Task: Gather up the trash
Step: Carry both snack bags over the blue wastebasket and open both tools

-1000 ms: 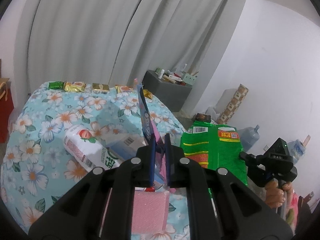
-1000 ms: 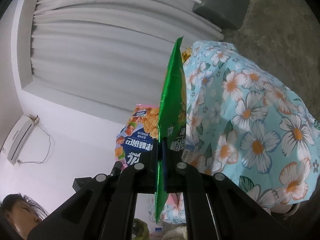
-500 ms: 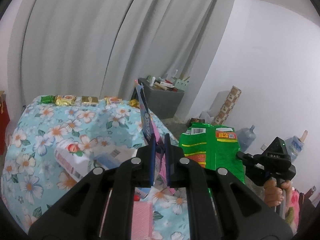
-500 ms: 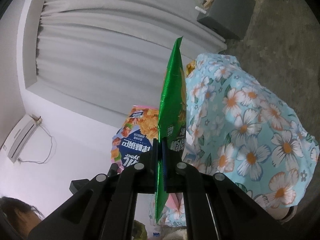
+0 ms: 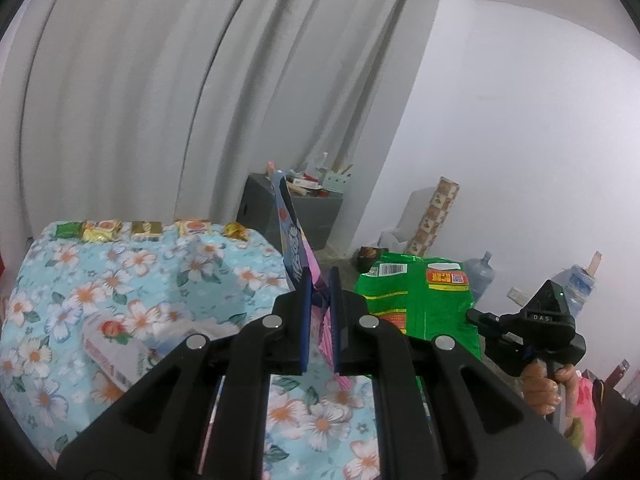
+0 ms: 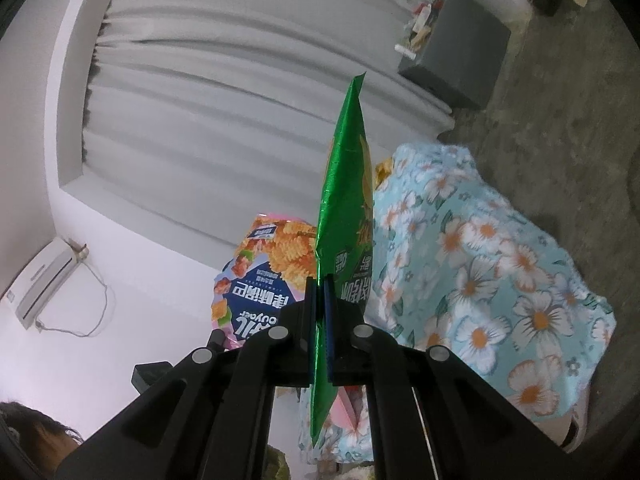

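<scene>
Left wrist view shows the left gripper [image 5: 320, 312] clenched on a thin blue-and-pink foil snack bag [image 5: 294, 240], held above the floral-clothed table [image 5: 120, 280]; the right gripper [image 6: 319, 312] pinches a crinkled green foil bag [image 6: 346, 200] by its edge; either slick, floppy bag might slip free from so thin a pinch.
</scene>
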### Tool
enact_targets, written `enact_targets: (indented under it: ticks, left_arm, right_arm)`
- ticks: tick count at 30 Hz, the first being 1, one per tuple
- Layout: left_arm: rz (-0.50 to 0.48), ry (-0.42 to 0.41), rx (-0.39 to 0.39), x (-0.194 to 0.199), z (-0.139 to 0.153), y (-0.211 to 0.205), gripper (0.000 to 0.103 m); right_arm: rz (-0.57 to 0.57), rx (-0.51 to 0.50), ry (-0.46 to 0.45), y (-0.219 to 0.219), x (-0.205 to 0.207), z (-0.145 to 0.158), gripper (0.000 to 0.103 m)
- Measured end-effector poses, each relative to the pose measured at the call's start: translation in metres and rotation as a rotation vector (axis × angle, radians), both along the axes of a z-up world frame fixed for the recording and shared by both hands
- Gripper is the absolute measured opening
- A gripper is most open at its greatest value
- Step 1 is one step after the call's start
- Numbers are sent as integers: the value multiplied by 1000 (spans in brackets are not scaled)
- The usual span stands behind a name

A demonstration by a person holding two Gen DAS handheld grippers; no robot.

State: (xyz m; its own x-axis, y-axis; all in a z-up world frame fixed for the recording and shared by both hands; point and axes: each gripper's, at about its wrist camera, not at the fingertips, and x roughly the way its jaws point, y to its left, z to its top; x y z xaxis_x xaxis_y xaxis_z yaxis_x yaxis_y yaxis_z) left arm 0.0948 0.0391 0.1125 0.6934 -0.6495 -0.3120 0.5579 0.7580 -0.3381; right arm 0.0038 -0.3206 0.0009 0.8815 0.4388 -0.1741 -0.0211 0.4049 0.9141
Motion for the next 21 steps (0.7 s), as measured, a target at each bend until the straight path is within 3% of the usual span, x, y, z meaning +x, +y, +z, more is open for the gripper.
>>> enact_targets:
  ticks: [12, 21]
  left_arm:
    - [-150, -2, 13, 1, 20, -66, 6]
    - [-410, 115, 48, 21, 13, -194, 6]
  right_arm:
    - [-180, -34, -28, -52, -62, 9, 4]
    - [-416, -39, 36, -117, -131, -9, 4]
